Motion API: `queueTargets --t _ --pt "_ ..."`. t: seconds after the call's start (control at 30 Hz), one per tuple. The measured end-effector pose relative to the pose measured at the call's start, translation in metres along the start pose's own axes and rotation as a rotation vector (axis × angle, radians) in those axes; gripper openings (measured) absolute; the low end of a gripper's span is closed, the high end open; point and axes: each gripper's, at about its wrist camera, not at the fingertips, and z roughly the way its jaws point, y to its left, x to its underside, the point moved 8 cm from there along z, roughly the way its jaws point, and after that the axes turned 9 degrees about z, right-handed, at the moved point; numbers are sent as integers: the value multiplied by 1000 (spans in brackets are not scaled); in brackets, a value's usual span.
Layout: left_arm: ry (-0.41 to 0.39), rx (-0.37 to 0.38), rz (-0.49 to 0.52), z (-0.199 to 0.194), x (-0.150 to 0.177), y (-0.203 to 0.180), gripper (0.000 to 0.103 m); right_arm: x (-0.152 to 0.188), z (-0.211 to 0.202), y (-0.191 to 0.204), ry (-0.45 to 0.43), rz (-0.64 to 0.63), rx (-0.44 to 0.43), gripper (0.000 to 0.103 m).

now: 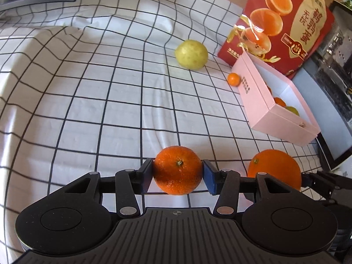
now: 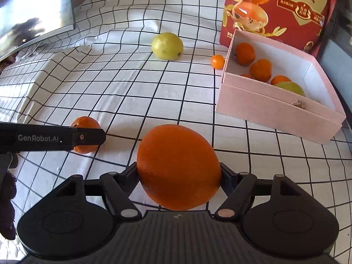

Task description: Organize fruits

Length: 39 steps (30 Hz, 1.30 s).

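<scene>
My left gripper (image 1: pixel 178 173) is shut on a mandarin (image 1: pixel 177 169), low over the checked cloth; the mandarin also shows in the right wrist view (image 2: pixel 84 134) behind the left gripper's finger (image 2: pixel 88 137). My right gripper (image 2: pixel 178 176) is shut on a large orange (image 2: pixel 178 167), which also shows in the left wrist view (image 1: pixel 275 169). A yellow-green guava (image 1: pixel 191 54) (image 2: pixel 167 46) and a tiny orange (image 1: pixel 233 79) (image 2: pixel 217 61) lie on the cloth further away. An open pink box (image 1: pixel 261 105) (image 2: pixel 275 107) at the right holds several fruits.
A red printed carton (image 1: pixel 286 22) (image 2: pixel 275 11) stands behind the pink box. The checked cloth (image 1: pixel 99 92) (image 2: pixel 132 92) is wrinkled and humps up at the far left. A dark screen (image 2: pixel 33 22) stands at the far left. Dark furniture (image 1: pixel 334 101) borders the right edge.
</scene>
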Motion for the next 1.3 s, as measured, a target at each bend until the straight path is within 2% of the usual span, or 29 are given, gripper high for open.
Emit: queueTargets --t 0.13,0.23,0.33,0.53,0.67,0.9,1.03,1.3 --pt "-3 -3 7 -2 3 0 53 5 -6 -3 -39 -10 -6 75" --pt "-2 -13 22 -2 3 -2 53 5 -11 -10 -49 20 -42 75" --pt "3 -18 32 -3 3 -3 53 2 -21 -17 -65 47 -79 75" --pt "22 0 62 1 3 -12 53 -9 -45 -33 -118 77 -93 76" --pt "35 -15 96 4 1 -16 53 -17 -50 -50 -157 99 -47 79" --pt "55 -17 138 8 0 -20 54 -30 -49 -84 -228 241 17 81" --pt "59 -13 145 9 0 -20 54 -29 -33 -95 -186 273 53 82" --pt "72 -2 153 11 -2 -20 54 -27 -34 -103 -185 240 90 82"
